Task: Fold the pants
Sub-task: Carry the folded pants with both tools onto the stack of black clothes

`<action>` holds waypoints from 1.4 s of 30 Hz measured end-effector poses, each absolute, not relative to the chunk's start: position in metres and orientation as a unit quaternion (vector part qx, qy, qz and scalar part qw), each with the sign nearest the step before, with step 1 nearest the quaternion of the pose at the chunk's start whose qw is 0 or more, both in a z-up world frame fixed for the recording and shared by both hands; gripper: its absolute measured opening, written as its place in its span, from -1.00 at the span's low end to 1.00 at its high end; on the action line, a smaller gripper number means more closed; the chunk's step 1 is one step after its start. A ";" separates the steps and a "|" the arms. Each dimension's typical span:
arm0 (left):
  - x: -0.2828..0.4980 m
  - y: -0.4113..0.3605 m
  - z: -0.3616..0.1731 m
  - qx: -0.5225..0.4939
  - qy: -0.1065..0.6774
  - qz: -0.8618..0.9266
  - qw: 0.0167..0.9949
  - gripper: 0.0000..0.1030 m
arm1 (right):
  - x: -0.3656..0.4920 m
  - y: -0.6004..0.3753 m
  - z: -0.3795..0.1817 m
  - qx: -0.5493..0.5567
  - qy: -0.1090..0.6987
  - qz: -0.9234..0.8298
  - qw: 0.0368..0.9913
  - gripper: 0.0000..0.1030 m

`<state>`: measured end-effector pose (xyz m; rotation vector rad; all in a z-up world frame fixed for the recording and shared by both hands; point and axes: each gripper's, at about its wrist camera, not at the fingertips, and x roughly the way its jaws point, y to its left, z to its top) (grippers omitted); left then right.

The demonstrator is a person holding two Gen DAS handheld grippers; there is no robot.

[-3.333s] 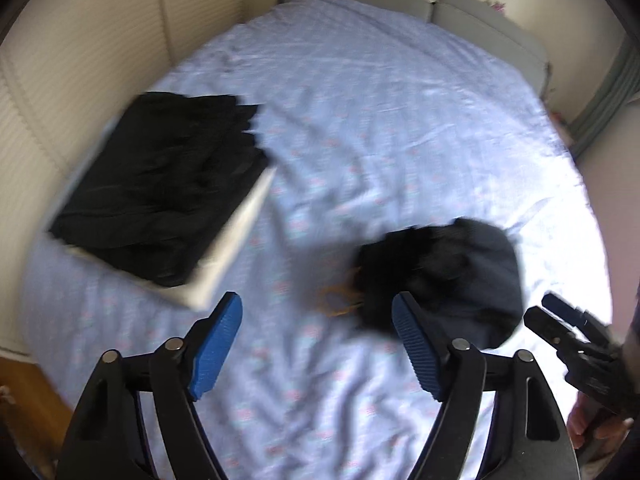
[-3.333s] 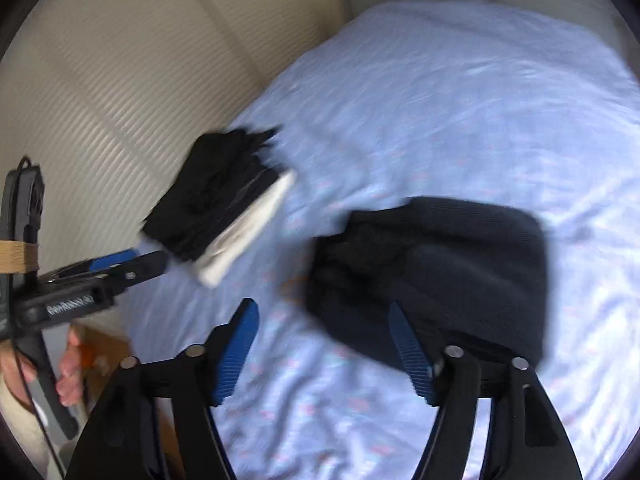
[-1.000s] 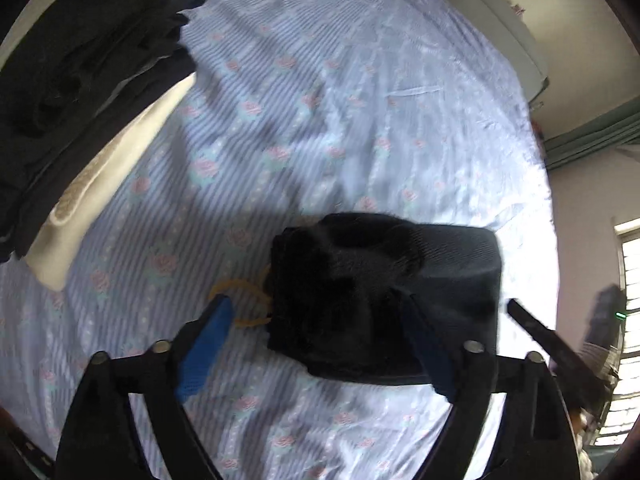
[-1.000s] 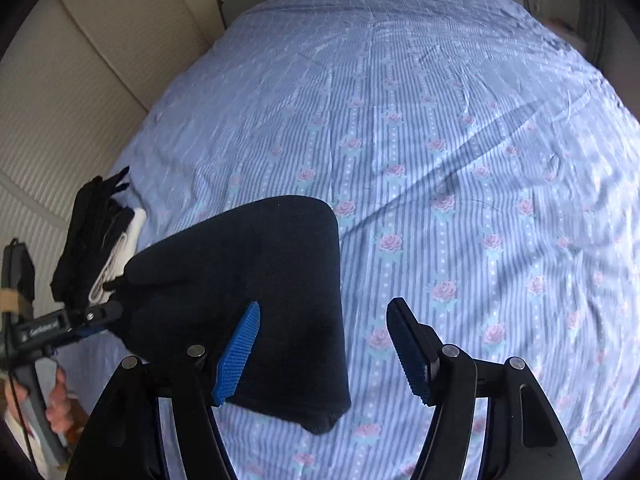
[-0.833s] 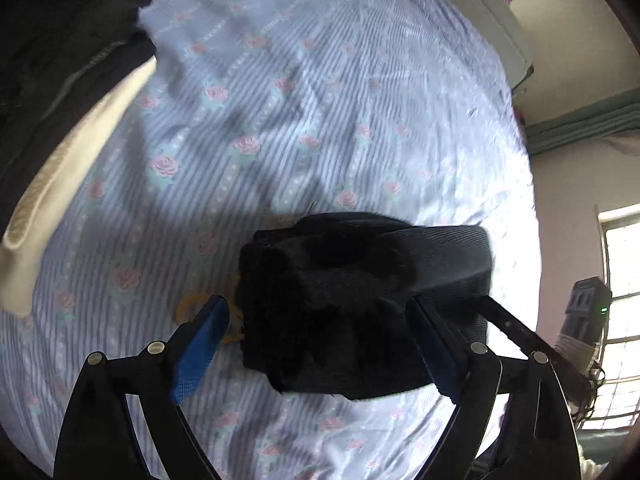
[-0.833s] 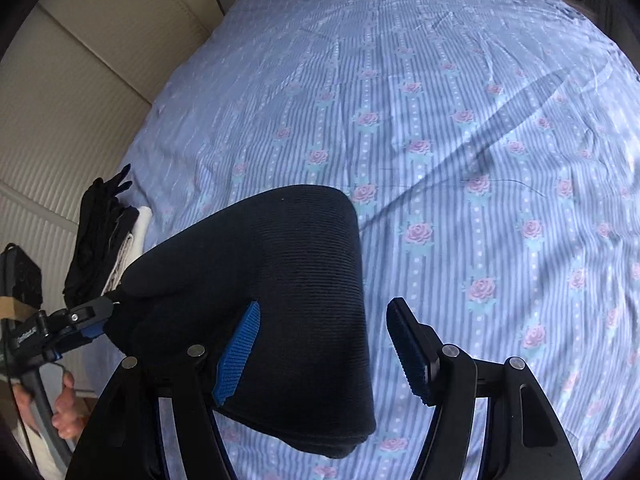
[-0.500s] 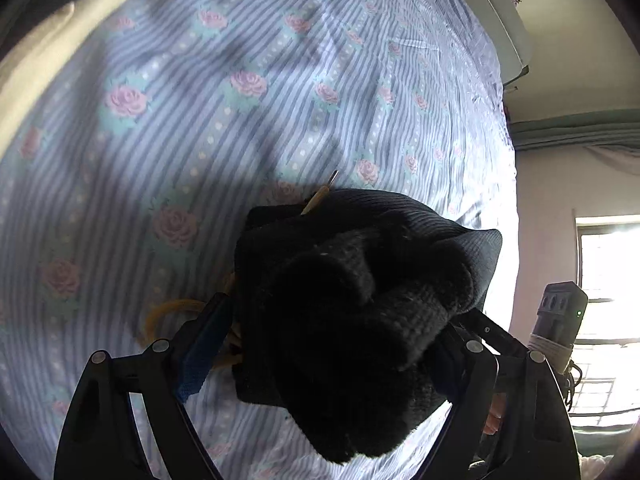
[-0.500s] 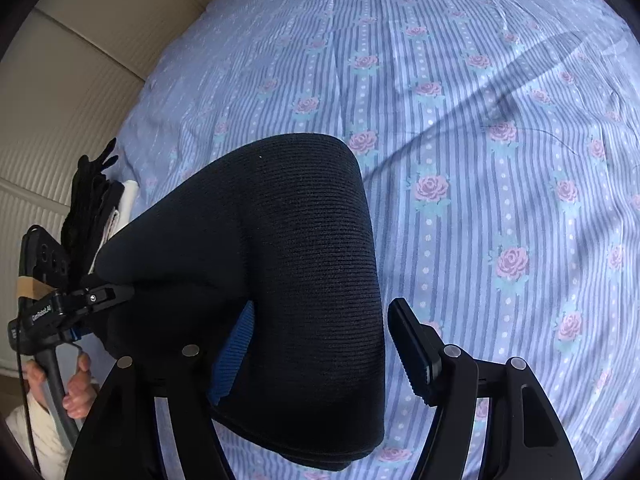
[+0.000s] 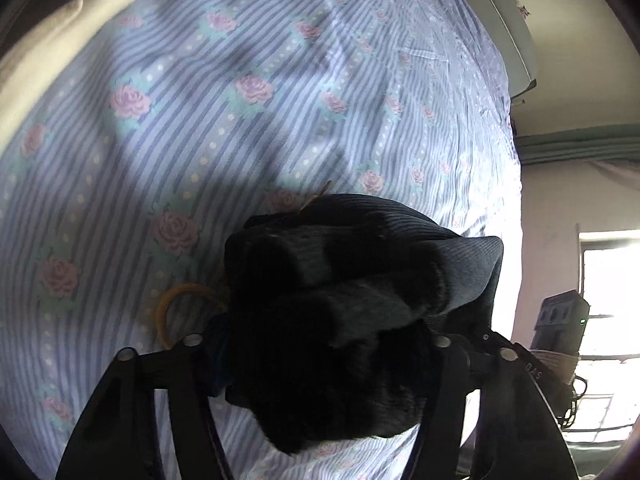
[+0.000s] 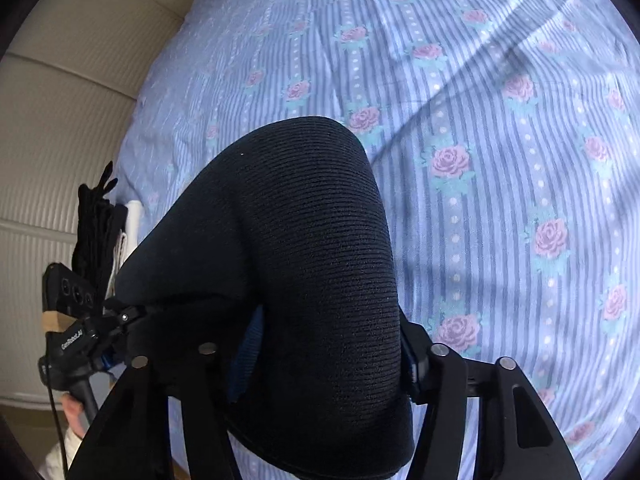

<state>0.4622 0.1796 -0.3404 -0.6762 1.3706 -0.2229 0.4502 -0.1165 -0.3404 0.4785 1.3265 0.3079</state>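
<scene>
The folded black ribbed pants [image 9: 352,296] lie as a thick bundle on the striped bed sheet [image 9: 240,128]. My left gripper [image 9: 324,356] is open with its jaws on either side of the bundle's open, layered end. My right gripper [image 10: 328,356] is open and straddles the opposite, smooth folded end of the pants [image 10: 304,248]. The bundle fills the gap between the jaws in both views and hides the blue pads. The left gripper also shows in the right wrist view [image 10: 92,336], against the bundle's far end.
A yellow rubber-band loop [image 9: 176,304] lies on the sheet by the bundle's left side. A stack of folded black clothes on a cream cloth [image 10: 104,224] sits at the bed's edge near the ribbed wall [image 10: 52,152]. A headboard [image 9: 500,28] stands far off.
Both grippers have moved in from above the bed to opposite ends of the bundle, and the bundle now sits between each pair of open jaws. The pants look slightly raised and squeezed endwise.
</scene>
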 end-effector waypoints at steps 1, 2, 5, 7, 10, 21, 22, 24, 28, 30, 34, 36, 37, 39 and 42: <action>0.461 0.178 -0.334 -0.300 0.618 -0.099 0.721 0.04 | 0.448 -0.114 -0.334 0.213 0.605 0.142 0.754 0.03; 0.459 0.178 -0.330 -0.301 0.614 -0.098 0.723 0.02 | 0.446 -0.113 -0.328 0.211 0.603 0.141 0.756 0.01; 0.450 0.178 -0.319 -0.319 0.602 -0.106 0.725 -0.05 | 0.438 -0.113 -0.311 0.214 0.593 0.142 0.764 -0.03; 0.444 0.175 -0.310 -0.324 0.596 -0.112 0.726 -0.06 | 0.431 -0.116 -0.300 0.215 0.584 0.142 0.770 -0.03; 0.426 0.167 -0.284 -0.328 0.577 -0.122 0.738 -0.06 | 0.417 -0.119 -0.275 0.200 0.570 0.140 0.784 -0.03; 0.341 0.163 -0.164 -0.319 0.498 -0.104 0.800 -0.06 | 0.344 -0.126 -0.161 0.161 0.500 0.185 0.831 -0.04; 0.329 0.164 -0.149 -0.315 0.488 -0.098 0.808 -0.06 | 0.336 -0.124 -0.150 0.159 0.491 0.192 0.834 -0.04; 0.315 0.167 -0.130 -0.308 0.478 -0.090 0.818 -0.06 | 0.323 -0.123 -0.132 0.158 0.480 0.205 0.838 -0.04; 0.282 0.181 -0.091 -0.298 0.454 -0.075 0.836 -0.06 | 0.298 -0.112 -0.100 0.158 0.462 0.228 0.842 -0.04; 0.273 0.189 -0.078 -0.298 0.447 -0.073 0.840 -0.06 | 0.287 -0.106 -0.087 0.157 0.451 0.236 0.846 -0.04; 0.259 0.219 -0.060 -0.291 0.435 -0.075 0.849 -0.07 | 0.268 -0.085 -0.067 0.155 0.438 0.243 0.852 -0.04; 0.255 0.238 -0.053 -0.288 0.427 -0.080 0.853 -0.07 | 0.261 -0.070 -0.059 0.154 0.433 0.243 0.854 -0.04; 0.255 0.249 -0.050 -0.284 0.424 -0.084 0.856 -0.07 | 0.258 -0.063 -0.056 0.155 0.431 0.243 0.855 -0.04; 0.258 0.274 -0.048 -0.279 0.422 -0.093 0.858 -0.07 | 0.255 -0.043 -0.050 0.154 0.425 0.240 0.859 -0.04; 0.270 0.316 -0.045 -0.267 0.425 -0.114 0.857 -0.07 | 0.250 -0.006 -0.047 0.160 0.418 0.227 0.865 -0.04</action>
